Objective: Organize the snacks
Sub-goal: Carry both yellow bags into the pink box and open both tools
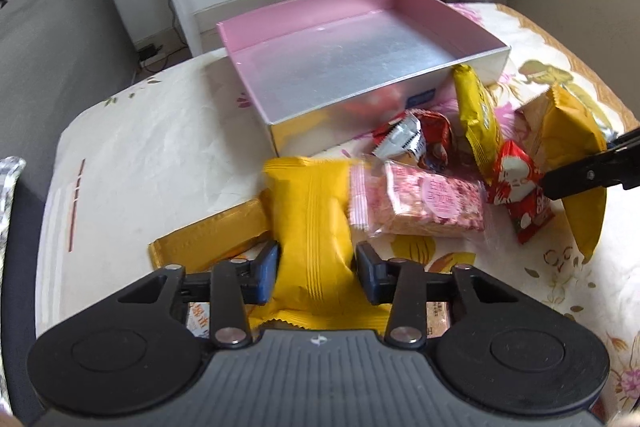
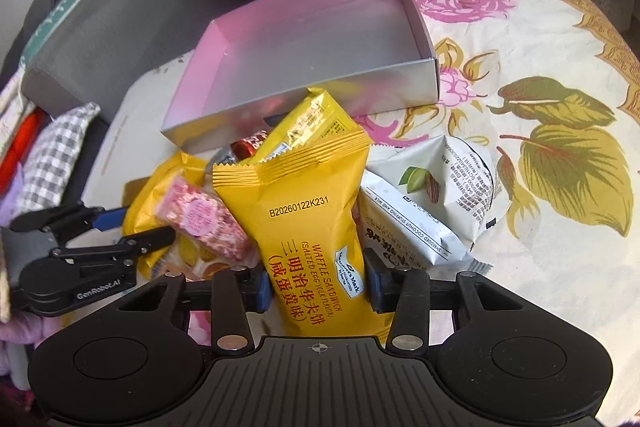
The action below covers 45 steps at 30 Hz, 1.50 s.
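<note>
A low open box (image 1: 360, 67), pink inside with silvery outer walls, is seen in the upper middle of both views, set on a flowered tablecloth (image 2: 540, 75). In the left wrist view, the left gripper (image 1: 316, 273) is closed around a yellow packet (image 1: 312, 227) at the lower centre, its blue-padded fingers (image 1: 266, 273) pressed against the packet's two sides. Just right of that packet a pink packet (image 1: 420, 205) is seen, and further right a red packet (image 1: 516, 187) and more yellow ones are heaped in front of the box. In the right wrist view, the right gripper (image 2: 318, 287) is clamped on a yellow waffle packet (image 2: 304, 223) at the lower centre, printed with a date code and the words "waffle sandwich". To its right, two white packets (image 2: 440, 187) are laid on the cloth. At the left of that view, the other gripper is seen among the heap beside the pink packet.
</note>
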{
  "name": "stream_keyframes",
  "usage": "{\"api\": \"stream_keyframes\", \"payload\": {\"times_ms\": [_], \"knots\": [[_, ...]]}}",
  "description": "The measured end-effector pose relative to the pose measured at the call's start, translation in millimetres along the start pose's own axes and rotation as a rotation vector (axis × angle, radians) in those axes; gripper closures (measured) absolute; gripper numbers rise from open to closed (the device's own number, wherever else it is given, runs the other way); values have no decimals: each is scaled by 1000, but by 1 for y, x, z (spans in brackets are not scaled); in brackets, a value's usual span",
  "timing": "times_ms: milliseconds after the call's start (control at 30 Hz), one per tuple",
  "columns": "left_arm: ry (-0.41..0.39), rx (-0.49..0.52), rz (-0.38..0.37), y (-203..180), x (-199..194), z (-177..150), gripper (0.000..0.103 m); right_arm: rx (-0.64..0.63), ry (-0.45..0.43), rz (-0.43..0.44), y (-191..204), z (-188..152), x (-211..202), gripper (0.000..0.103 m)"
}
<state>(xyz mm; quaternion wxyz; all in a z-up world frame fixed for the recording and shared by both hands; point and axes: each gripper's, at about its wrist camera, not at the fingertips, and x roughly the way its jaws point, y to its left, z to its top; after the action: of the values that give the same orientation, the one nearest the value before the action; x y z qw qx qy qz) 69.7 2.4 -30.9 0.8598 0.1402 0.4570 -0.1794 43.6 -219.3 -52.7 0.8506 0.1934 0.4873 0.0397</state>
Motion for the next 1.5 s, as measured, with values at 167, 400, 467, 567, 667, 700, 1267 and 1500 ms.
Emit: {"api": "stream_keyframes", "payload": {"times_ms": [167, 400, 467, 567, 667, 700, 1267, 1500], "knots": [[-18, -52, -11, 5, -8, 0, 70, 10, -26, 5, 2, 1, -9, 61], [-66, -84, 11, 6, -24, 3, 73, 38, -69, 23, 4, 8, -22, 61], [-76, -102, 17, 8, -27, 3, 73, 52, -84, 29, 4, 11, -25, 61], [-95, -137, 24, 13, -34, 4, 73, 74, -106, 42, 3, 16, -30, 61], [-127, -178, 25, 17, -42, 8, 73, 97, -128, 51, 4, 22, -33, 61], [-138, -191, 25, 17, -44, 10, 73, 106, -136, 52, 5, 24, -34, 61], [-280, -282, 30, -2, 30, 92, 73, 155, -363, 11, 2, 123, 14, 61], [-271, -264, 52, -1, 57, 92, 73, 131, -396, 3, -13, 136, 40, 61]]}}
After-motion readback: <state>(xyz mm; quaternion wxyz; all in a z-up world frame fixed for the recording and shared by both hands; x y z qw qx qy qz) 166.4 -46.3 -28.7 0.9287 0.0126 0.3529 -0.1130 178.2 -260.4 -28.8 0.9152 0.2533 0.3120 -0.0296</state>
